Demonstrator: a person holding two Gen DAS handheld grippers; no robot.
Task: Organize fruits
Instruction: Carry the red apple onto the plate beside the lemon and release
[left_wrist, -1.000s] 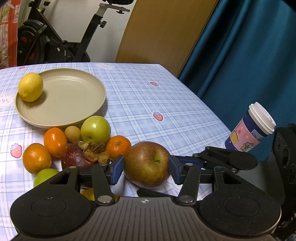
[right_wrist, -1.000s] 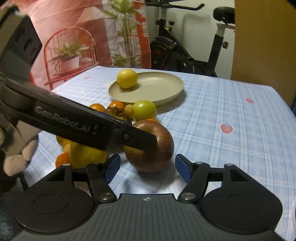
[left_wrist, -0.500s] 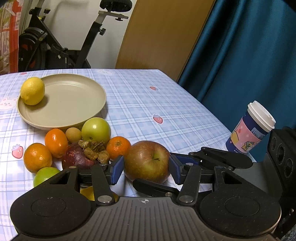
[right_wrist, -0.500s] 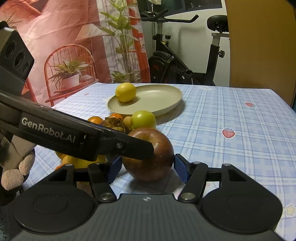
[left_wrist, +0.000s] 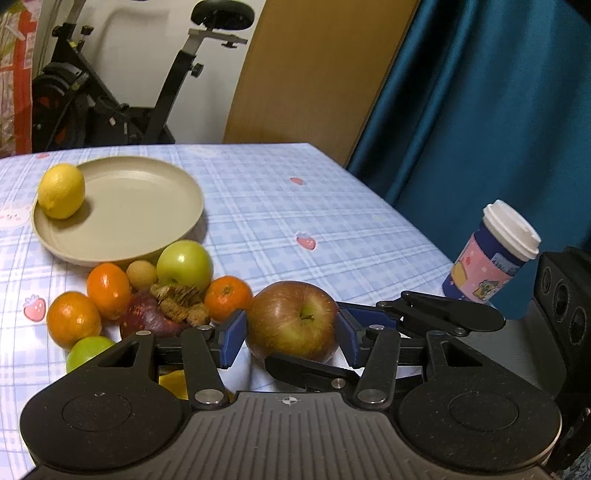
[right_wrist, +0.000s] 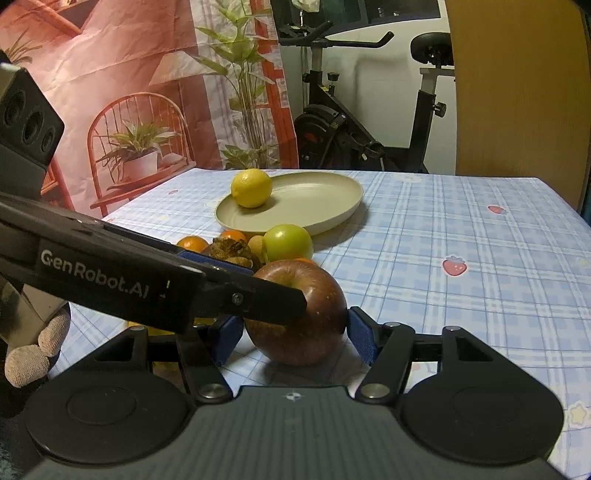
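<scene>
Both grippers bracket the red apple on the desk: left gripper pinching it, right gripper just closing onto it. Next, I judge: lift it to the plate beside the lemon.

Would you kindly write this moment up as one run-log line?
left gripper: pads pressing red apple | right gripper: straddling same apple, contact unclear | plate: lemon only | remaining fruit: beside plate
</scene>
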